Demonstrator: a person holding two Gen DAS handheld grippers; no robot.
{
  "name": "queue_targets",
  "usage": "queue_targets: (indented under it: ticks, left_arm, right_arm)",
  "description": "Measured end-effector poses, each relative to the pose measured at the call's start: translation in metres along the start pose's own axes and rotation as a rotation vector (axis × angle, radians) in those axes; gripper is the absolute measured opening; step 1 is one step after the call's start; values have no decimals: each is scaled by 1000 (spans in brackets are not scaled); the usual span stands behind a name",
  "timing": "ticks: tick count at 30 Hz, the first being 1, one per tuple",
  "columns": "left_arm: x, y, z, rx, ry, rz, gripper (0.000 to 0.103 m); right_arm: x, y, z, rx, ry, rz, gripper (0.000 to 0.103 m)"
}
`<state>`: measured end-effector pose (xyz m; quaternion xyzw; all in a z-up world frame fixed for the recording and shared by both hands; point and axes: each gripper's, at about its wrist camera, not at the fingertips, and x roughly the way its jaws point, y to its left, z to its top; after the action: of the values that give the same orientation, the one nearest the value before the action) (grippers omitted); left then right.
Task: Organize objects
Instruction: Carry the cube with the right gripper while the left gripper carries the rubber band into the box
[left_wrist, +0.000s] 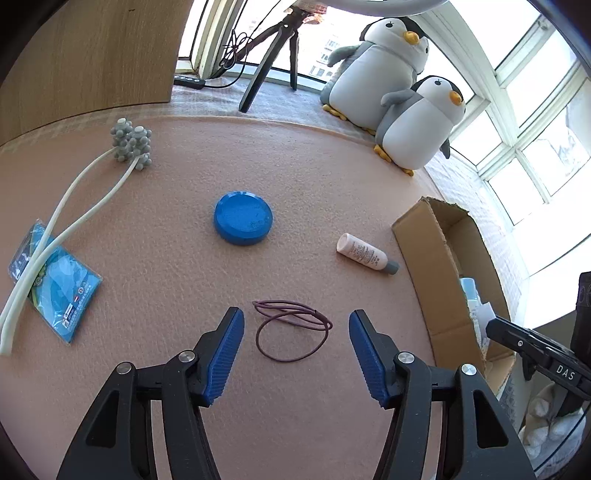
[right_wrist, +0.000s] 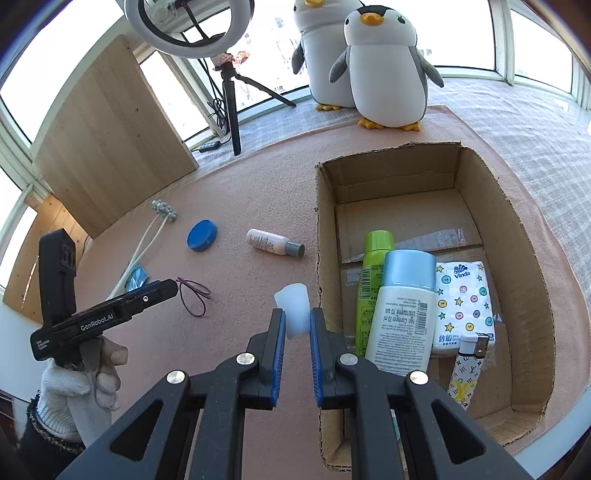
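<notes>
left gripper (left_wrist: 296, 350): mine, released, jaws wide apart, low over the desk (left_wrist: 166, 280); hair bands between the fingertips, not touched.
right gripper (right_wrist: 297, 334): mine, clenched on a small translucent white cap (right_wrist: 293, 312), held just left of the box wall, above the desk.
hair bands (left_wrist: 293, 328): thin purple loops, tangled flat, at 12 o'clock from the left gripper.
blue lid (left_wrist: 243, 217): round, flat, further out at 11 o'clock, well apart from the bands.
small bottle (left_wrist: 365, 254): pale pink, grey cap, lying on its side at 1 o'clock, near the box.
cardboard box (right_wrist: 532, 266): open top, at 3 o'clock of the left gripper; inside are a green can (right_wrist: 371, 280), a white bottle (right_wrist: 402, 314) with a blue cap, a tissue pack (right_wrist: 463, 306), a patterned lighter (right_wrist: 467, 369).
blue packet (left_wrist: 55, 284): flat at 9 o'clock, white massager (left_wrist: 74, 214) handles lying across it, grey knobbed heads at 10 o'clock.
penguin toys (left_wrist: 399, 96): two, at the far edge by the window.
hand (right_wrist: 74, 384): white glove, holding the left gripper handle.
</notes>
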<state>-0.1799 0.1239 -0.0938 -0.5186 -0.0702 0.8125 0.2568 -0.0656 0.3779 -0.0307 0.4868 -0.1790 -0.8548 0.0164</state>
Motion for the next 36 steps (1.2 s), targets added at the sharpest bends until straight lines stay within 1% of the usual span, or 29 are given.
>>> queue_targets:
  ticks: [2, 5, 6, 7, 8, 9, 10, 11, 12, 13, 15, 16, 18, 23, 29, 32, 36]
  left_arm:
    - [12, -8, 2, 32, 19, 30, 63]
    - [27, -10, 4, 29, 44, 55, 62]
    - [30, -9, 3, 26, 50, 60, 57]
    - [31, -7, 3, 20, 52, 61, 45]
    - [32, -6, 3, 15, 56, 54, 39]
    - [31, -5, 3, 15, 54, 46, 31]
    - [30, -5, 3, 20, 47, 45, 26]
    - [29, -5, 3, 25, 43, 44, 23]
    - [29, -5, 4, 26, 45, 37, 14]
    - [28, -4, 4, 26, 47, 31, 8]
    - [26, -5, 4, 31, 41, 33, 7]
    - [24, -5, 4, 32, 37, 29, 4]
    - [17, -7, 4, 31, 25, 19, 4]
    - [-7, -26, 7, 48, -12, -38, 4]
    - [-26, -76, 11, 123, -40, -129, 4]
    - [-26, -102, 12, 158, -34, -176, 4]
    - [-18, -139, 8, 212, -14, -215, 4]
  right_arm:
    - [-1, -3, -3, 9, 1, -3, 12]
    - [-6, -7, -6, 16, -6, -10, 12]
    - [-8, -9, -7, 19, -9, -12, 12]
    - [-9, -11, -7, 22, -13, -15, 12]
    - [-10, -12, -7, 23, -17, -20, 12]
    - [-11, -13, -8, 26, -20, -24, 12]
    - [-12, -15, -8, 29, -22, -27, 12]
    - [-12, -16, -8, 33, -23, -28, 12]
    - [-12, -18, -7, 37, -23, -30, 12]
    - [-12, -18, -8, 40, -24, -30, 12]
    - [-13, -18, -7, 39, -29, -31, 12]
    - [-14, -17, -7, 37, -33, -32, 12]
    - [-18, -17, -6, 30, -42, -36, 12]
    - [-26, -18, -5, 32, -68, -44, 12]
    - [-40, -25, -5, 30, -98, -74, 12]
    - [-47, -33, -7, 40, -111, -94, 12]
    - [-52, -47, -11, 61, -114, -118, 12]
